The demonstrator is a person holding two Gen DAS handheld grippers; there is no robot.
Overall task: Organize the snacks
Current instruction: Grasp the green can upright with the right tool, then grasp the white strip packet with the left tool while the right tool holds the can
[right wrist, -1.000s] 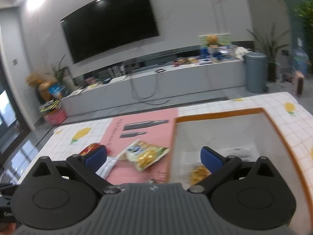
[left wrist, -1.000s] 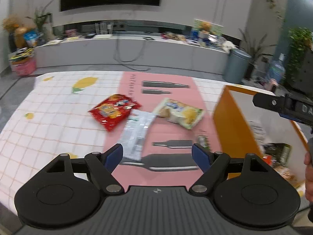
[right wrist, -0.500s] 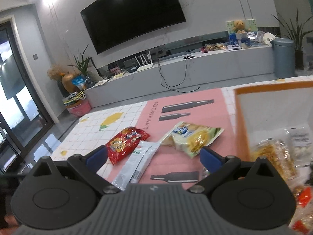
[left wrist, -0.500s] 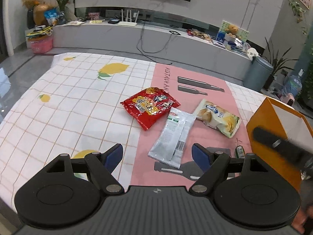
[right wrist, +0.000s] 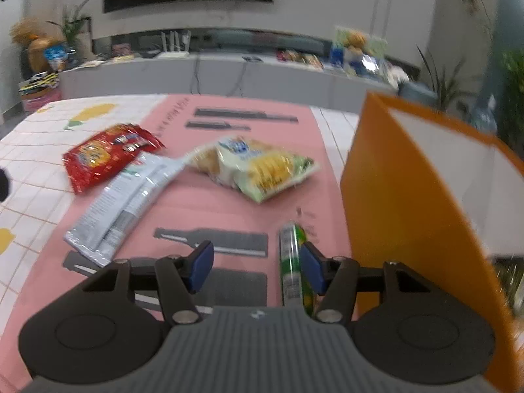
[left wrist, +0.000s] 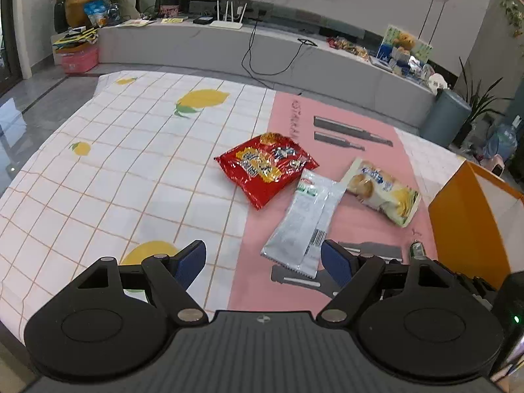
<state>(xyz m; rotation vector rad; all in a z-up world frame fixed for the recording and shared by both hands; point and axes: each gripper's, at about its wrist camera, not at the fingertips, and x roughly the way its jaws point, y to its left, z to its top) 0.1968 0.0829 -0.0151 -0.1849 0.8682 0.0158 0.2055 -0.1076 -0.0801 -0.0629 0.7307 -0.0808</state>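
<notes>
On the pink mat lie a red snack bag (left wrist: 266, 167) (right wrist: 108, 155), a long silver packet (left wrist: 304, 221) (right wrist: 122, 203), a pale yellow-green bag (left wrist: 381, 190) (right wrist: 258, 167) and a thin green stick packet (left wrist: 416, 250) (right wrist: 291, 262). The orange box (left wrist: 465, 229) (right wrist: 402, 203) stands at the right. My left gripper (left wrist: 263, 263) is open and empty, just short of the silver packet. My right gripper (right wrist: 255, 265) is open and low over the mat, its right finger beside the green stick packet.
The table (left wrist: 98, 180) carries a white lemon-print cloth at the left. The orange box's wall is close to my right gripper's right side; snacks show inside it (right wrist: 511, 281). A low TV bench (left wrist: 262, 52) runs behind the table.
My right gripper has swung left out of the orange box and dropped low toward the mat by the green stick packet. My left gripper has pulled back and turned left.
</notes>
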